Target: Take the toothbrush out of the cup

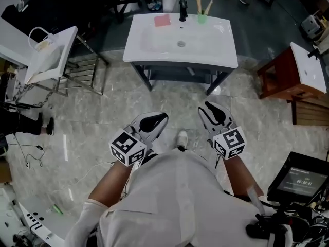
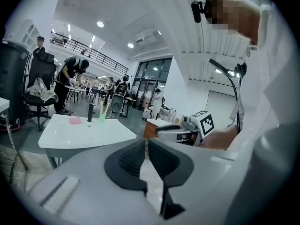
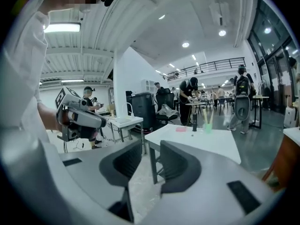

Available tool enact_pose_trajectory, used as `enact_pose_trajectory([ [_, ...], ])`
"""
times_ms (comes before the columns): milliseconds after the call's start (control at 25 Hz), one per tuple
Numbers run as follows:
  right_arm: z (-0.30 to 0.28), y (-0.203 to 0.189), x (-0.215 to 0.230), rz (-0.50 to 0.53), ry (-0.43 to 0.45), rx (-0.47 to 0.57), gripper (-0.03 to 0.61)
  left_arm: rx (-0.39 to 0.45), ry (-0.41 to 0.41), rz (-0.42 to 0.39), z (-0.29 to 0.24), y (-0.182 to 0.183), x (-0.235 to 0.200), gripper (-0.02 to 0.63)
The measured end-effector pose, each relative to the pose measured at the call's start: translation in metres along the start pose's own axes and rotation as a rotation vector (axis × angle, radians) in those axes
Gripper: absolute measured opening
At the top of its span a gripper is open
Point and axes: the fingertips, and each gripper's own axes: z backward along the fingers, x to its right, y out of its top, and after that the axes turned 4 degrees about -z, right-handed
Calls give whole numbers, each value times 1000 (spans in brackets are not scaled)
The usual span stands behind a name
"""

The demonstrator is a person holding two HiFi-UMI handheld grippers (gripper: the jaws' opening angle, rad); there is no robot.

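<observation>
The left claw (image 2: pixel 145 146) is sitting closed, its two jaws pressed together with nothing between them. The right claw (image 3: pixel 150 156) is standing open. There is a gap between its jaws, and only the floor is showing through it. The person is holding both claws low, side by side, in front of a white shirt (image 1: pixel 175 199). Both are pointing toward a white sink table (image 1: pixel 149 45), and both are well apart from it, over the shiny floor (image 1: pixel 103 122).

A green cup (image 1: pixel 202 18) is standing at the back edge of the table, just to the right of a black tap (image 1: pixel 183 9). The toothbrush (image 1: pixel 208 6) is standing inside the cup and leaning to the right. Another thin stick (image 1: pixel 199 4) is standing beside it in the same cup. A pink thing (image 1: pixel 162 20) is lying on the table, to the left of the tap.
</observation>
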Motion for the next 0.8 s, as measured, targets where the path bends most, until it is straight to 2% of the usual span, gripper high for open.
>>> enact_pose_trajectory([
  [160,-23,4,49,13,9,-28,89,22,25,0,-45,20,-27,9],
  [320,-47,8,84,-12,-20,-34,89,21,14,10,-72,31,-55,9],
  [480,-83,16,113,-29,-51,-44,89,18,-11,11,-92,39,-97,9],
  [640,-134,37,147,-3,-89,-67,90,25,-35,40,-115,59,-158,9],
  [800,-160,64,173,-7,-145,-44,90,14,-88,-3,-133,82,-188,6],
])
